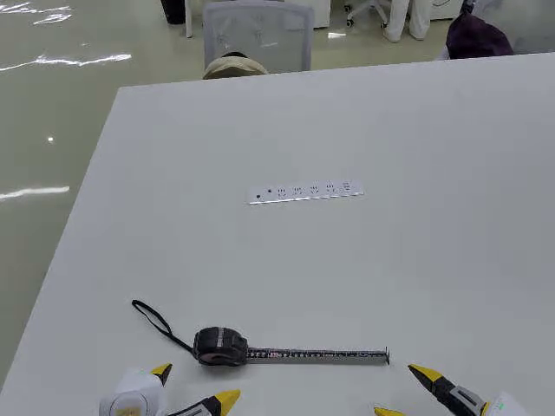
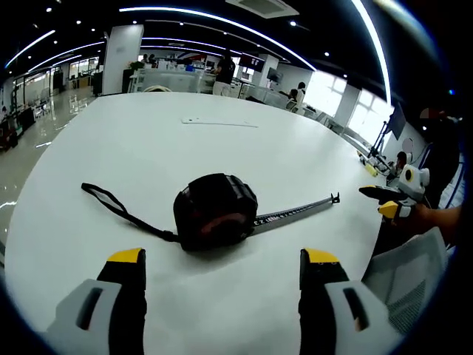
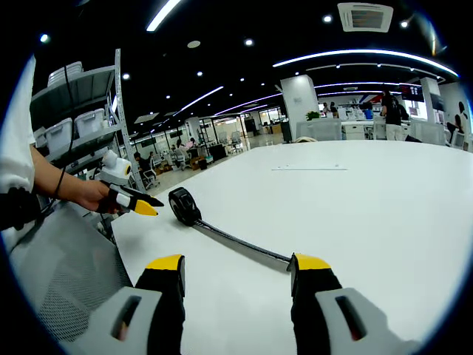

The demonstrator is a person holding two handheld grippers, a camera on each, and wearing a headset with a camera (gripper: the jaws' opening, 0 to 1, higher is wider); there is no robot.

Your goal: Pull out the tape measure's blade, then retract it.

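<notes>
A black tape measure [image 1: 220, 346] lies on the white table near its front edge, its blade [image 1: 316, 354] pulled out to the right and its wrist strap [image 1: 156, 320] trailing to the left. My left gripper [image 1: 192, 389] stands open just in front of the case [image 2: 216, 210], not touching it. Just short of the blade's end hook [image 1: 386, 355], my right gripper [image 1: 409, 392] is open, with the blade tip [image 3: 281, 258] lying between its fingertips [image 3: 310, 263]. In the right gripper view the case [image 3: 184, 205] sits farther off, beside the left gripper [image 3: 137, 205].
A white power strip [image 1: 305, 191] lies flat in the middle of the table [image 1: 364, 130]. A grey office chair [image 1: 257, 35] stands behind the far edge. Beyond the table's left edge is glossy floor [image 1: 52, 104].
</notes>
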